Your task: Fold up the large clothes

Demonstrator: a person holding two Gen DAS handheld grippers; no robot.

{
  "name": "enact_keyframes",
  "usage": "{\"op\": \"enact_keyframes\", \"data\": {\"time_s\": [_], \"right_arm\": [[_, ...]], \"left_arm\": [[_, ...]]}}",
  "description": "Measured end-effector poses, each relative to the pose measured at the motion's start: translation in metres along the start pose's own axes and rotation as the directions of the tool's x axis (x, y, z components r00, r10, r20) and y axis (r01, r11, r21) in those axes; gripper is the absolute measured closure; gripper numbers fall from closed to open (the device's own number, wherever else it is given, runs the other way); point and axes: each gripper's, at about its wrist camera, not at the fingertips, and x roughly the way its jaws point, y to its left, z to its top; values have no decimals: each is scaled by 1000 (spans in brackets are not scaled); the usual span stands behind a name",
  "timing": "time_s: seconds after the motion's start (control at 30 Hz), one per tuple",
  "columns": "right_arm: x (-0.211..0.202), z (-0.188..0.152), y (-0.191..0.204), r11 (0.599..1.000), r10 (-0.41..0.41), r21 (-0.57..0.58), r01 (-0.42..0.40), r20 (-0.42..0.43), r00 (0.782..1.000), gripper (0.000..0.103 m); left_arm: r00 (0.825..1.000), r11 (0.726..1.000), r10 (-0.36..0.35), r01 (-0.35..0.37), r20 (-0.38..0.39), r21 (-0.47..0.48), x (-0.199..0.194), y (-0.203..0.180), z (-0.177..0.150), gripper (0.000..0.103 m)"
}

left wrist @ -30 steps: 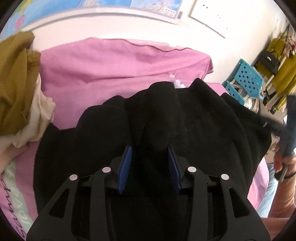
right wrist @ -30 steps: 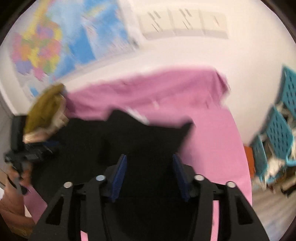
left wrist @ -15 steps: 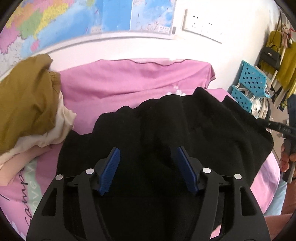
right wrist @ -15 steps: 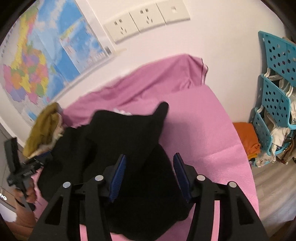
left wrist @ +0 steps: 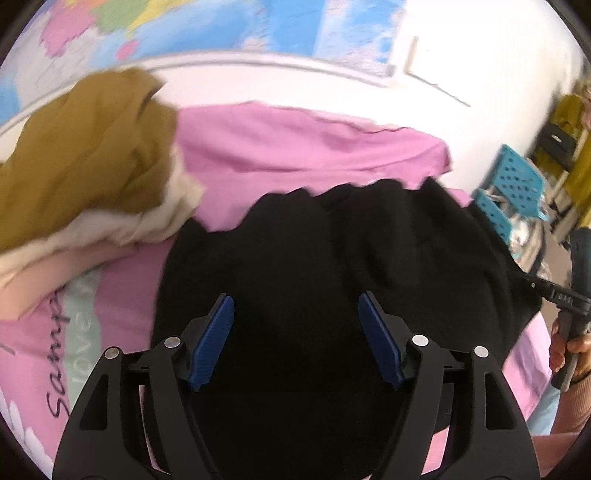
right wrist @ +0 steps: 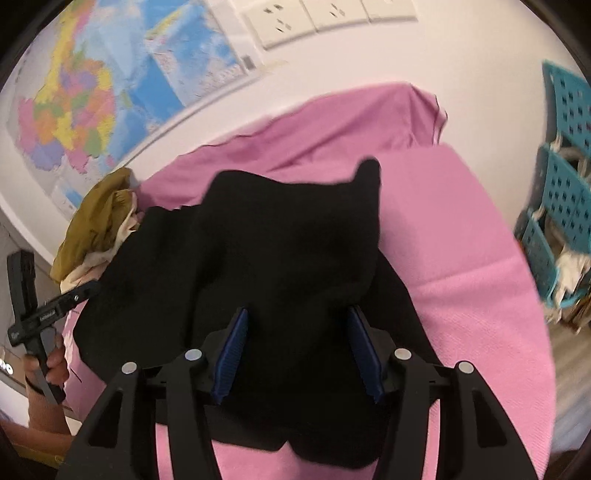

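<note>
A large black garment lies bunched and partly folded on the pink bed sheet. My left gripper hovers over its near part, jaws wide and still opening; the cloth lies below and between the blue pads without being pinched. In the right wrist view the same black garment spreads under my right gripper, whose pads stand apart over the cloth and do not press it. Each view shows a hand holding the other gripper at the garment's edge.
A pile of olive and cream clothes sits at the left of the bed against the wall. Blue plastic crates stand on the floor to the right. A map and wall sockets are behind the bed.
Both grippers let go of the black cloth and spread their jaws. The left view swung left towards the clothes pile; the right gripper sank closer to the garment.
</note>
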Motion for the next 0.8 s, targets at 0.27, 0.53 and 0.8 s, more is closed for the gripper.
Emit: {"op": "enact_keyframes", "data": {"time_s": [0.27,0.53,0.8], "right_arm": [[-5,-1,1,1000,-7,25,7,11,1000,44],[-41,-3,26,998,65,-28,-63,99,993,44],[-21,-9,63,988,-29,-151,44,99,995,43]], "left_arm": [[999,996,32,-35,-31,-81,11,31,-12,36],[998,994,57,-56,8,-97,-9,42,-17,37],[998,991,57,-55,13,-125,-18,49,-27,36]]}}
